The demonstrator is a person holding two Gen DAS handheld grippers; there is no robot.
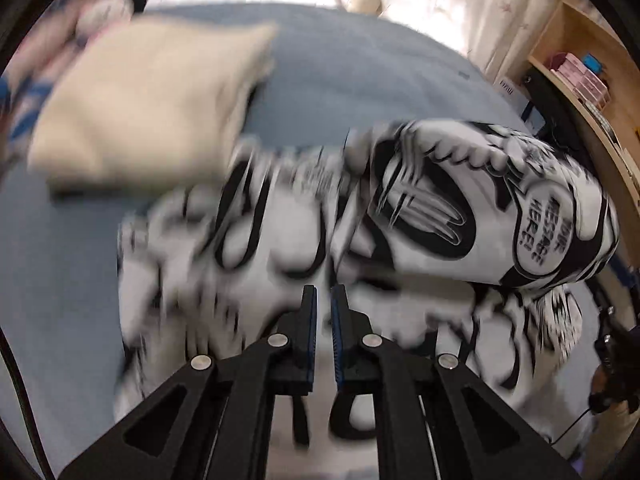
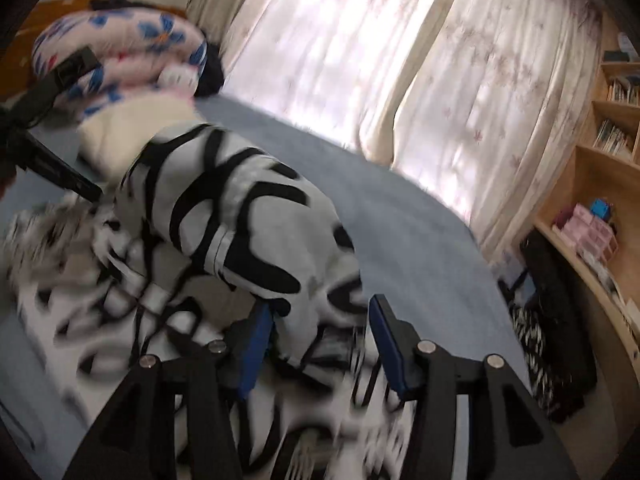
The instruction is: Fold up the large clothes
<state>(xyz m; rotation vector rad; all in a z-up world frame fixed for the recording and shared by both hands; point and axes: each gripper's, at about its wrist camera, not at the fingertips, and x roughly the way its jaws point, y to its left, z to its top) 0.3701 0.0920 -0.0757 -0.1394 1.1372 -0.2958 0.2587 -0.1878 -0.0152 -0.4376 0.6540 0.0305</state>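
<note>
— Black-and-white printed garment [image 2: 256, 240] is seen bunched on the blue bed [image 2: 400, 216], spread from nine to six o'clock.

— Right tool [image 2: 320, 320] is held spread wide around a fold; left tool [image 1: 324, 300] is angled downward over the cloth, nearly closed, nothing visibly gripped.

Garment [image 1: 460, 208]: white ground, heavy black comic-style linework, centre and right of left wrist frame; grey-white with thick black bands in right wrist frame
Bedsheet [image 1: 340, 80]: plain pale blue, upper centre
Cushion [image 1: 148, 104]: plain cream, upper left
Quilt [image 2: 120, 44]: pink-white with blue flowers, upper left of right wrist frame
Curtains [image 2: 460, 80]: white, faint pink star motif
Shelving [image 2: 600, 184]: light wood
Finger pads [image 2: 394, 354]: blue on black frames
</note>
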